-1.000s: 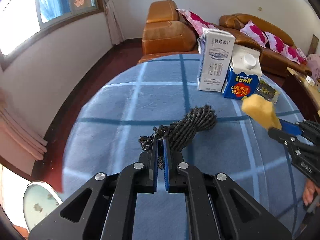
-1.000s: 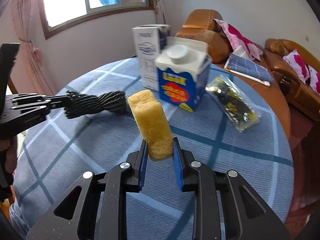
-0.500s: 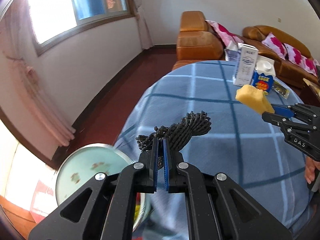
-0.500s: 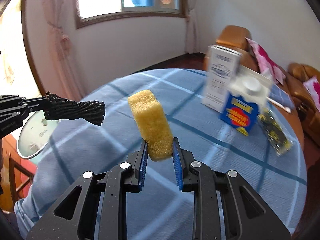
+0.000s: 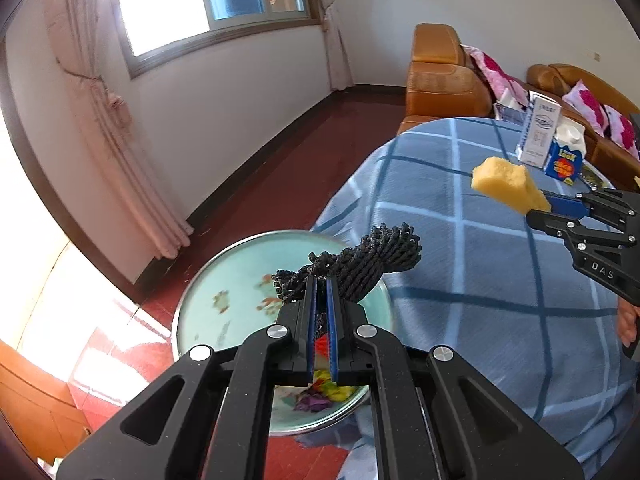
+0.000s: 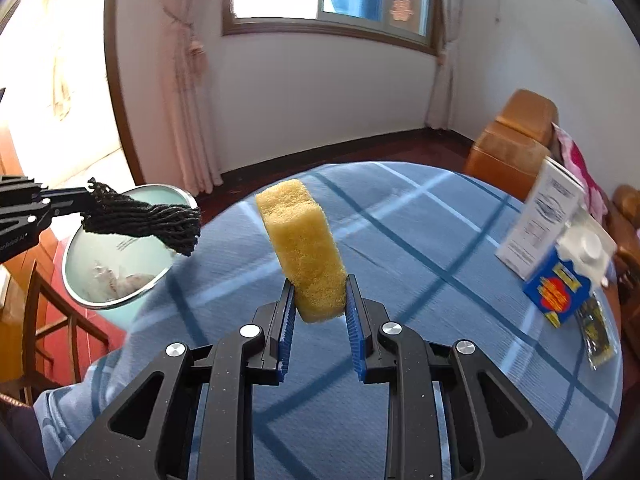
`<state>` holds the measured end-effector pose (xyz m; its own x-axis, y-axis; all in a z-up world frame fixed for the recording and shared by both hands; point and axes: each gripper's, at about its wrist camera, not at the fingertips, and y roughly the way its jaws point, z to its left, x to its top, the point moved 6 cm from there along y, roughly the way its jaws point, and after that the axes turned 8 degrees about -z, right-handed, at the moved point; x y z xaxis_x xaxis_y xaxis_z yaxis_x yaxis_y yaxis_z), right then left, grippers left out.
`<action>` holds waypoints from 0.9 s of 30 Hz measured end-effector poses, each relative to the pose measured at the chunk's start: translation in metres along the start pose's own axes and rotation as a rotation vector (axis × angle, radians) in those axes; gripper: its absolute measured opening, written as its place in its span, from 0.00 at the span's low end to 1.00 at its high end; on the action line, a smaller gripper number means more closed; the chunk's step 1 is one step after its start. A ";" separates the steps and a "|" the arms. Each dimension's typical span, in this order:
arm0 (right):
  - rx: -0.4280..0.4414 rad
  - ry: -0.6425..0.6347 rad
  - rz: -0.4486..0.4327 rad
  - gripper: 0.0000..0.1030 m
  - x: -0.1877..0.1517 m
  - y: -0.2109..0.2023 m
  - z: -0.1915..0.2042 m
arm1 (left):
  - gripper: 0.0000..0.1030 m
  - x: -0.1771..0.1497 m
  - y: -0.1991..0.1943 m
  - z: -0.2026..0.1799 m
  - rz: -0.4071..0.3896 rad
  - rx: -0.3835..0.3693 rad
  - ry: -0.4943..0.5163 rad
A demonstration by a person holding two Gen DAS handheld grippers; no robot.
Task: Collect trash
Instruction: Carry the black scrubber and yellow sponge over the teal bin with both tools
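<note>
Left tool (image 5: 320, 292): clamped on soft, light rope bundle (image 5: 360, 264), gripped at its end.
Right tool (image 6: 318, 300): clamped on squashy sponge (image 6: 302, 244), bin (image 6: 80, 288) at 9 o'clock.

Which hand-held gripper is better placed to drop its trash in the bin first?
Left hand-held gripper: its black rope bundle hangs at the bin opening; the right one's sponge is over the table.

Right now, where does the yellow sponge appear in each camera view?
Left wrist view: the yellow sponge is at upper right, held in the right claw above the blue checked tablecloth.
Right wrist view: the sponge stands at centre, clamped upright.
Shared landmark: the pale green bin beside the table.
</note>
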<state>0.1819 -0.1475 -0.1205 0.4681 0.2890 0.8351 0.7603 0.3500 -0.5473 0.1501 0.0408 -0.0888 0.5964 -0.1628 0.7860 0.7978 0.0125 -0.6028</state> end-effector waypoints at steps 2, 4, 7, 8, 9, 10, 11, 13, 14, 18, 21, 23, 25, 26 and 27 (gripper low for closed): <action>0.021 -0.026 -0.001 0.24 0.002 0.002 0.012 | 0.04 -0.004 -0.004 0.012 0.001 0.020 -0.008; 0.043 -0.050 -0.002 0.24 0.005 0.006 0.025 | 0.04 -0.007 -0.007 0.022 0.004 0.037 -0.016; 0.066 -0.073 -0.001 0.24 0.010 0.012 0.040 | 0.04 -0.013 -0.010 0.035 0.009 0.060 -0.029; 0.072 -0.078 -0.001 0.24 0.011 0.013 0.044 | 0.04 -0.015 -0.011 0.039 0.012 0.066 -0.033; 0.078 -0.086 -0.001 0.24 0.012 0.015 0.048 | 0.04 -0.017 -0.011 0.042 0.013 0.071 -0.035; 0.084 -0.094 0.000 0.24 0.013 0.017 0.052 | 0.04 -0.018 -0.012 0.045 0.014 0.075 -0.037; 0.089 -0.103 0.001 0.24 0.013 0.019 0.055 | 0.04 -0.020 -0.012 0.049 0.016 0.081 -0.040; 0.096 -0.120 0.001 0.24 0.015 0.022 0.060 | 0.04 -0.022 -0.013 0.053 0.017 0.088 -0.045; 0.101 -0.125 0.001 0.24 0.016 0.022 0.060 | 0.04 -0.023 -0.013 0.055 0.018 0.091 -0.046; 0.109 -0.133 0.000 0.24 0.020 0.024 0.066 | 0.04 -0.026 -0.013 0.063 0.021 0.104 -0.053; 0.117 -0.146 -0.001 0.24 0.023 0.026 0.072 | 0.04 -0.028 -0.014 0.069 0.022 0.114 -0.056; 0.124 -0.155 -0.001 0.24 0.024 0.028 0.076 | 0.04 -0.030 -0.015 0.074 0.026 0.120 -0.062; 0.132 -0.163 -0.003 0.24 0.027 0.030 0.081 | 0.04 -0.032 -0.015 0.077 0.029 0.127 -0.065; 0.136 -0.166 -0.004 0.24 0.028 0.030 0.084 | 0.04 -0.033 -0.015 0.079 0.031 0.129 -0.067; 0.141 -0.168 -0.004 0.24 0.029 0.031 0.087 | 0.04 -0.034 -0.015 0.081 0.034 0.133 -0.069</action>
<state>0.1802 -0.0509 -0.1186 0.3741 0.4278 0.8228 0.6859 0.4695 -0.5559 0.1250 0.1263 -0.0957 0.6240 -0.0915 0.7760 0.7792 0.1479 -0.6091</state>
